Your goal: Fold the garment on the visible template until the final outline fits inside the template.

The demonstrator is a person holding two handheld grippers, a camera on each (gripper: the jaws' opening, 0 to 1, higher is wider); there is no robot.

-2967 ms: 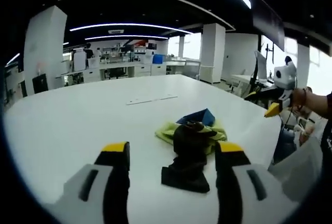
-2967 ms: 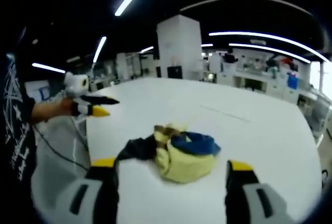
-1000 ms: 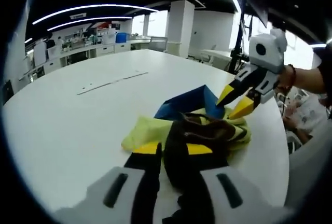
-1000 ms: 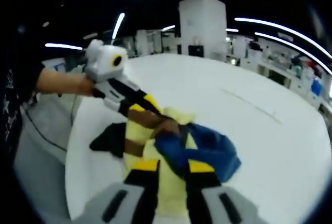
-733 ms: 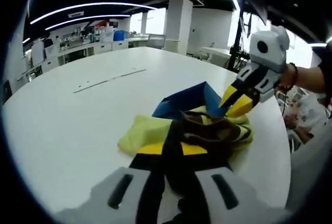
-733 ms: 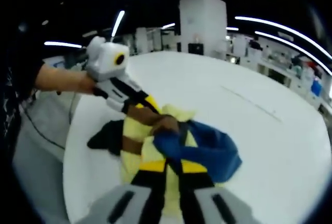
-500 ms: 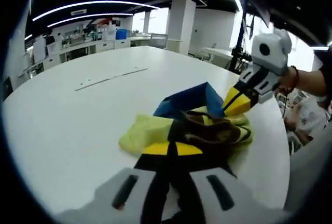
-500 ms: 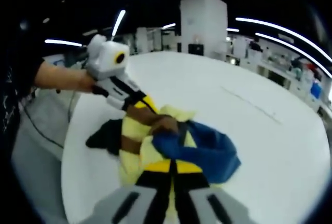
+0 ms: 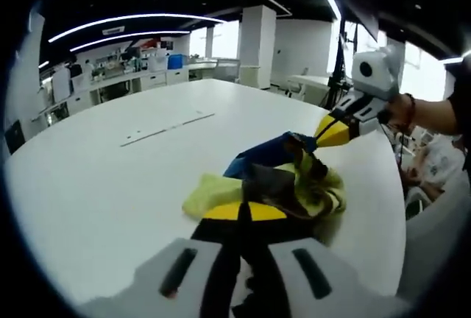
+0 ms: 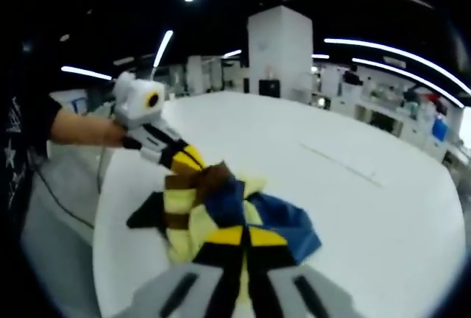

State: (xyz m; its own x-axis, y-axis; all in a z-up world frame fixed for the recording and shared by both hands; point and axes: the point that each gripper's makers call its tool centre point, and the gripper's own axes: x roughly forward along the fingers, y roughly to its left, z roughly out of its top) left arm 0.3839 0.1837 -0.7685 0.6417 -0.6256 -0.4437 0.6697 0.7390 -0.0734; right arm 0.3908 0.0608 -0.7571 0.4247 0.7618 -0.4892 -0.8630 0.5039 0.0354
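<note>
A crumpled garment (image 9: 213, 189) of yellow-green, blue, brown and black cloth lies bunched near the right edge of the white table (image 9: 96, 178). My left gripper (image 9: 246, 211) is shut on its dark near part. In the left gripper view the right gripper (image 9: 324, 132) comes in from the right, shut on the blue and yellow upper edge, which it holds slightly raised. In the right gripper view my right gripper (image 10: 243, 235) is shut on the garment (image 10: 283, 215), and the left gripper (image 10: 188, 162) pinches its brown and yellow striped end. A thin pale strip of marks (image 9: 168, 128) lies farther out on the table (image 10: 368, 207).
The table's curved edge (image 9: 390, 207) runs close to the right of the garment. A person's arm (image 10: 73, 126) holds the left gripper over the table's edge. The same strip of marks (image 10: 342, 165) crosses the broad white tabletop beyond the garment. A white pillar (image 10: 276, 53) and benches stand far behind.
Both grippers, open and apart from the garment 3 s ago, have shut on it. Since half a second ago the cloth has been drawn up and bunched tighter.
</note>
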